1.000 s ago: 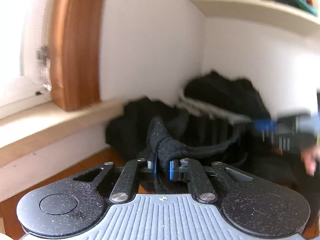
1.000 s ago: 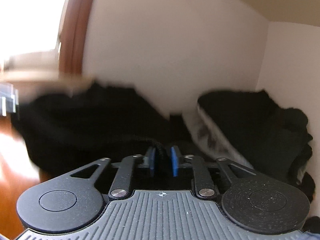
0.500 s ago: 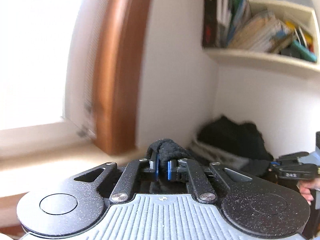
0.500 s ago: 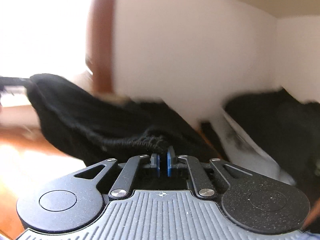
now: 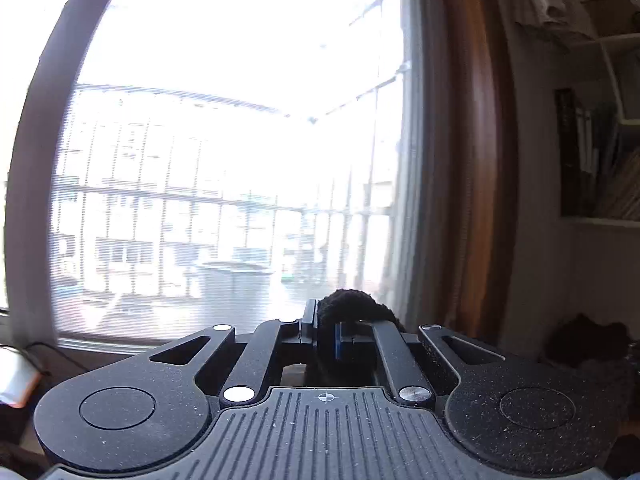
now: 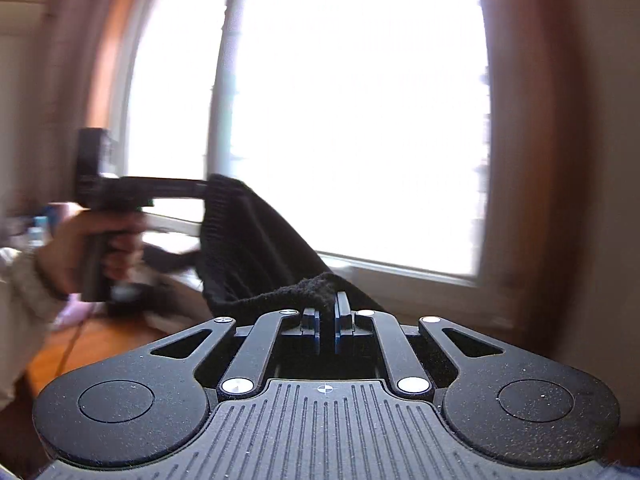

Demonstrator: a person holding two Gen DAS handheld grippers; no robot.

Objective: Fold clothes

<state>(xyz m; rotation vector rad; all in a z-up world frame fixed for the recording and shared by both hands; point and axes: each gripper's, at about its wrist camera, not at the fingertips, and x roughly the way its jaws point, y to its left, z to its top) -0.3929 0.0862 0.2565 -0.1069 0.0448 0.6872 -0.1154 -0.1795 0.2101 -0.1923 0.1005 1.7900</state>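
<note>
The left gripper [image 5: 326, 332] is matte black, speckled with pale dust. Its body fans out into two rounded lobes, each stamped with a plain circle, around a grey ribbed centre plate bearing a small white crosshair mark. Slotted black link arms run forward, pinned with silver round-headed screws, to narrow fingers [image 5: 308, 326] lined with blue pads. The right gripper [image 6: 326, 330] has the same build: black lobes, ribbed plate, crosshair, silver screws, blue-lined fingers. In the right wrist view the person's left hand [image 6: 80, 252] shows blurred, with a loose cream-coloured sleeve [image 6: 20, 300] at the wrist.
</note>
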